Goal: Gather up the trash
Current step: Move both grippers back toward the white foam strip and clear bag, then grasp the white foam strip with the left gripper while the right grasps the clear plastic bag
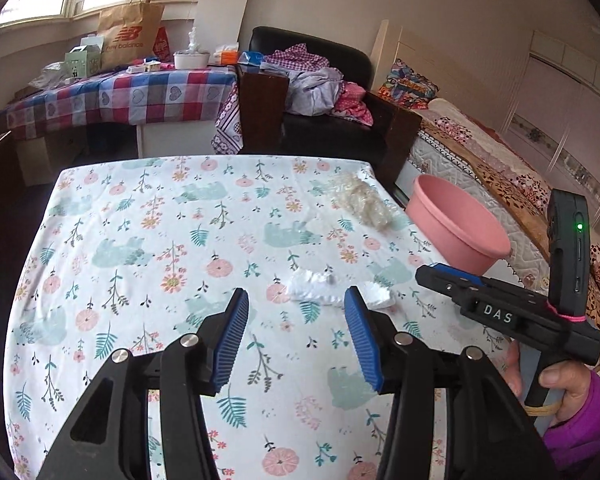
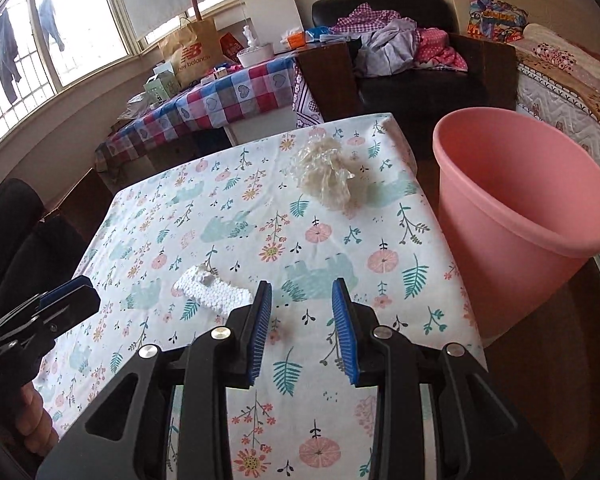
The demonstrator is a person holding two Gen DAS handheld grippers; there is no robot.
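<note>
A white foam chunk (image 1: pixel 320 286) lies on the floral tablecloth (image 1: pixel 148 216), just beyond my left gripper (image 1: pixel 296 300), whose blue pads stand open with nothing between them. A crumpled clear plastic wrapper (image 1: pixel 362 200) rests farther back near the table's right edge. In the right wrist view the foam chunk (image 2: pixel 214 290) sits left of my right gripper (image 2: pixel 300 292), which is open and empty above the cloth. The wrapper (image 2: pixel 326 176) lies ahead of it. A pink plastic bin (image 2: pixel 520 216) stands off the table's right side. My right gripper (image 1: pixel 436 272) shows at the right of the left wrist view.
Behind the table stand a checkered-cloth table (image 1: pixel 116 96) with a paper bag and boxes, and a black armchair (image 1: pixel 320 92) piled with clothes. A bed (image 1: pixel 500 168) runs along the right. A hand in a purple sleeve (image 1: pixel 572 392) holds the right tool.
</note>
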